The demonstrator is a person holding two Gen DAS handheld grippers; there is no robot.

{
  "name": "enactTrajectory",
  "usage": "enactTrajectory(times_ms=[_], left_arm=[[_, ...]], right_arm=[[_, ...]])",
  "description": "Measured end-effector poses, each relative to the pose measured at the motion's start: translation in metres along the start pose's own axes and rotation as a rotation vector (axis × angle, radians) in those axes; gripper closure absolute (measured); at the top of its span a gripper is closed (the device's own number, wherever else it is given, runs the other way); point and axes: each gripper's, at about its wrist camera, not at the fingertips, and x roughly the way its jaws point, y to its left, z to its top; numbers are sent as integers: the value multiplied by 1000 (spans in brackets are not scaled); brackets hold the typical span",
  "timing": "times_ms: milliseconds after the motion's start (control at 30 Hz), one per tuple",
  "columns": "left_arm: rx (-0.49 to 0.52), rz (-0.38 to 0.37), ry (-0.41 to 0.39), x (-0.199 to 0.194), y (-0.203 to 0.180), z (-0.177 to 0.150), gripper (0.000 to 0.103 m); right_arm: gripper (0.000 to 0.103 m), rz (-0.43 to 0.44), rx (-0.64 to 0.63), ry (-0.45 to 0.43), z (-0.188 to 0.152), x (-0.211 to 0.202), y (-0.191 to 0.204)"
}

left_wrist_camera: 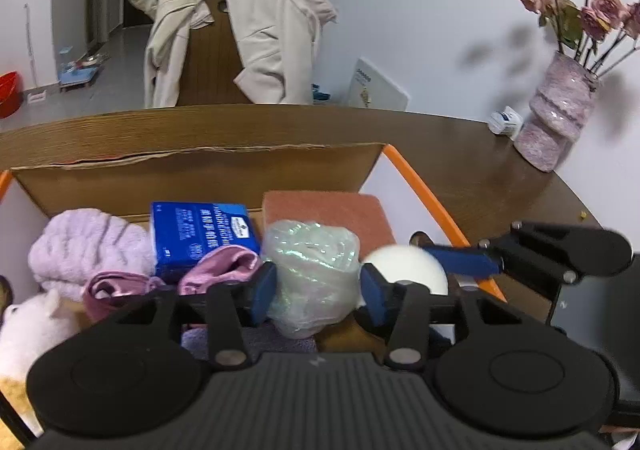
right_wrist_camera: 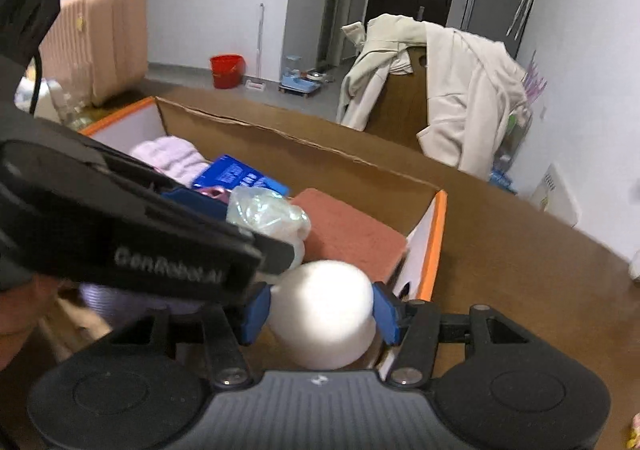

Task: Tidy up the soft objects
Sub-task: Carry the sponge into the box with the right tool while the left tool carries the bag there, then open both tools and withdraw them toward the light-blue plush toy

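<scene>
the brown wooden surface point(left_wrist_camera: 460, 145) carries a cardboard box point(left_wrist_camera: 200, 169) with orange-edged flaps, and a chair draped with a cream jacket point(left_wrist_camera: 256, 29) stands behind it. a pink vase point(left_wrist_camera: 556, 117) of dried roses sits on the surface well to the right of the box. inside the box, a rust-coloured towel point(left_wrist_camera: 332, 209) lies flat at the right, a rolled lilac towel point(left_wrist_camera: 88, 246) at the left, with a blue packet point(left_wrist_camera: 200, 234) between them and a pink satin cloth point(left_wrist_camera: 224, 266) just in front of the packet. the left hand-held gripper point(left_wrist_camera: 316, 286) has its blue pads on either side of a crinkly plastic bag point(left_wrist_camera: 312, 270) above the box; whether they press it cannot be told. the right hand-held gripper point(right_wrist_camera: 320, 310) grips a white ball point(right_wrist_camera: 324, 310) between its pads, over the near right corner of the box, just beside the bag
</scene>
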Motion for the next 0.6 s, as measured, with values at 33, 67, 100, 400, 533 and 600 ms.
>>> enactTrajectory(times_ms=[33,67,100,400,533,600], left_arm=[[12,-17,-7,0,-1,-3,34],[24,-29,-18,-1,-2,-5,29],[32,-25,-27,-3,-4,-5,25],[31,28,-105,-61,-12,4,19],[45,55,-170,-116,-16,2,17],[64,75,-207,-146,-21,-5,16]], right_arm=[[41,2,-5,-9,-1,0,2],[38,11,-12,-15,-3,0,3],[35,18,-23,-20,-4,0,5],[27,-51,-18,-96,-1,-59,-5],[23,-72,5,-167,-2,-114,-10],[22,-81,4,-200,-5,-143,-9]])
